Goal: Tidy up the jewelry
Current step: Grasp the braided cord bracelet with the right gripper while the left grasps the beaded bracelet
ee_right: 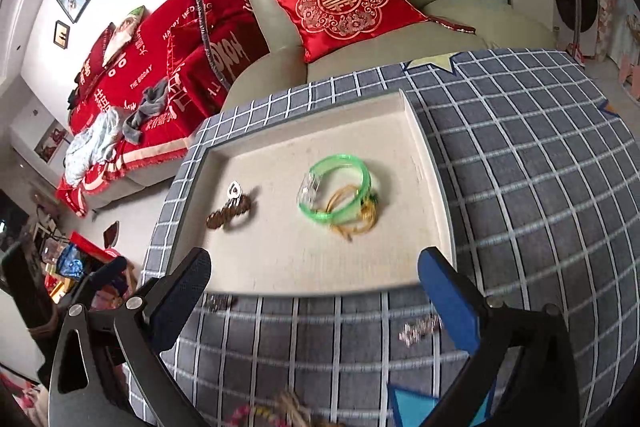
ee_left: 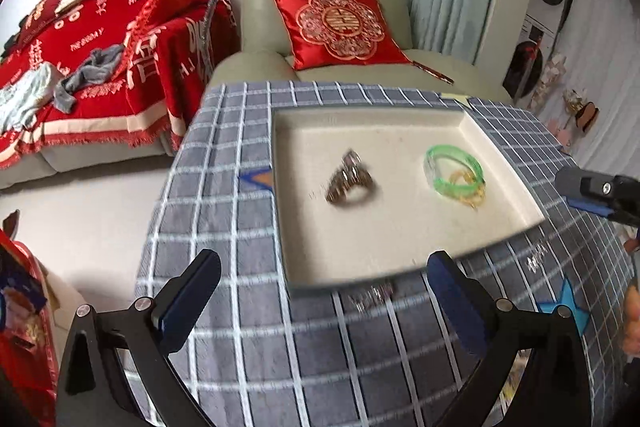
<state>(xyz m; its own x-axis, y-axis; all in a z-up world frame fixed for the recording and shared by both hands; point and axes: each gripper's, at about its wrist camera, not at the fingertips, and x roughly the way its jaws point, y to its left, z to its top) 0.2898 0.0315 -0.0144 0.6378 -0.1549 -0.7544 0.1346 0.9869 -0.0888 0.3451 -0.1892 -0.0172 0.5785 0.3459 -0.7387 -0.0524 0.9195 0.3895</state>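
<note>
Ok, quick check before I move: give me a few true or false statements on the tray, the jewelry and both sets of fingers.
1. The green bangle lies inside the tray. True.
2. The left gripper is shut on a bracelet. False: its fingers stand wide apart and hold nothing.
3. A brown beaded bracelet lies in the tray, apart from the green bangle. True.
4. All the jewelry is already in the tray. False: a small silvery piece lies on the checked cloth outside the tray's near edge.
5. The right gripper is open. True.
</note>
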